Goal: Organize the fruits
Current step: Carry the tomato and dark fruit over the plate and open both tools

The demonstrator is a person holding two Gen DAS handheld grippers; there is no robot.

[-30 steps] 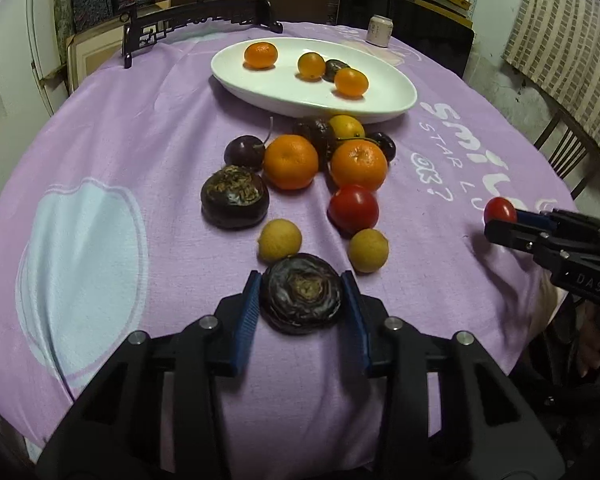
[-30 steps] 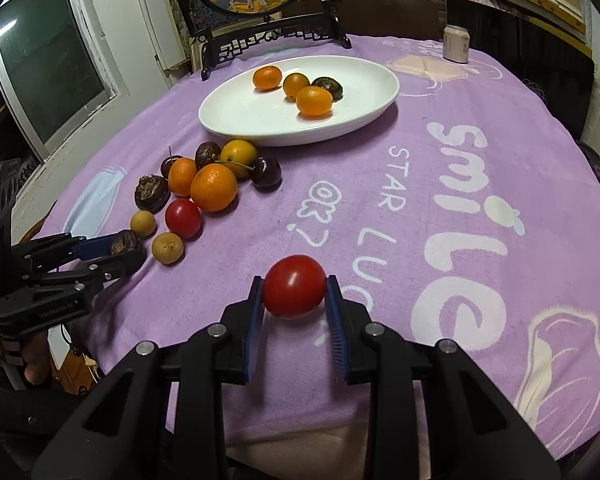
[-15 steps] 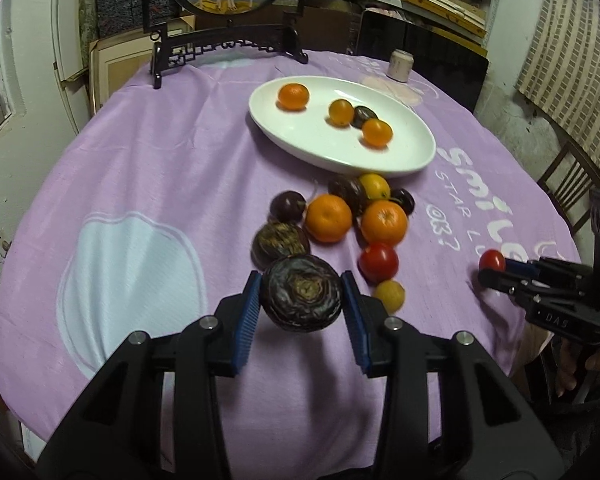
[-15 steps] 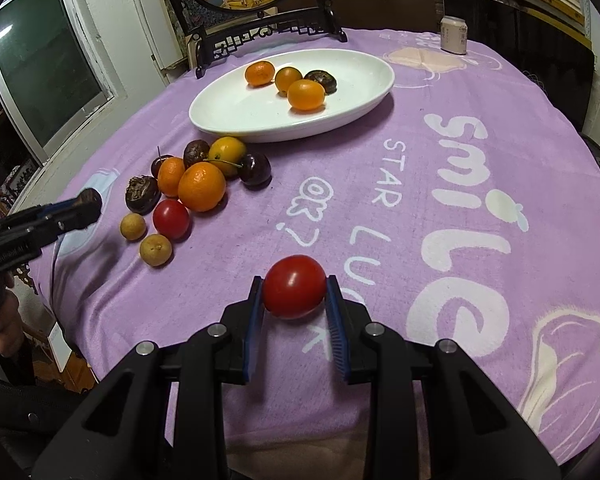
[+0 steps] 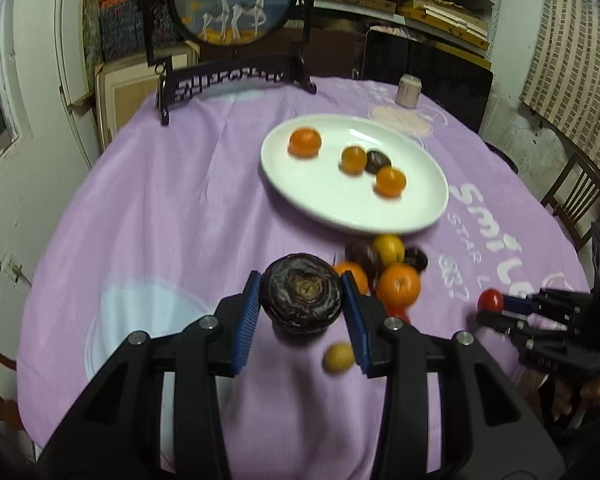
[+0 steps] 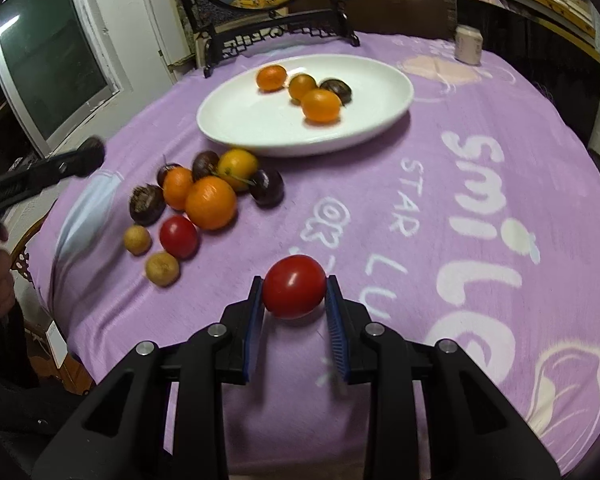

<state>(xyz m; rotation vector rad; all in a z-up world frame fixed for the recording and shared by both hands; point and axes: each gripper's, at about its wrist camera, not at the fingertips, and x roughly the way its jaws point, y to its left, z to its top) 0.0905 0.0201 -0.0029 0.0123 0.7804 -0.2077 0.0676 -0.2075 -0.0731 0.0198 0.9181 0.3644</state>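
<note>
Lilac tablecloth [image 6: 480, 240] (white lettering) carries a white plate [image 6: 240, 116], shelves [image 5: 420, 4] behind.

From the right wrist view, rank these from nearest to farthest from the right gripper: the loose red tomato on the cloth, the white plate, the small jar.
From the right gripper:
1. Loose red tomato, ahead-left in the fruit pile.
2. White plate, farther back, mid-table.
3. Small jar, far right edge.

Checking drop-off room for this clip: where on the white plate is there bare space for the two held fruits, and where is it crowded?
The white plate is bare across its near and left half. Its far right part is crowded: three orange fruits and a dark fruit cluster there. The fruit pile crowds the cloth at the plate's near-left rim; the purple cloth right of it is bare.
</note>
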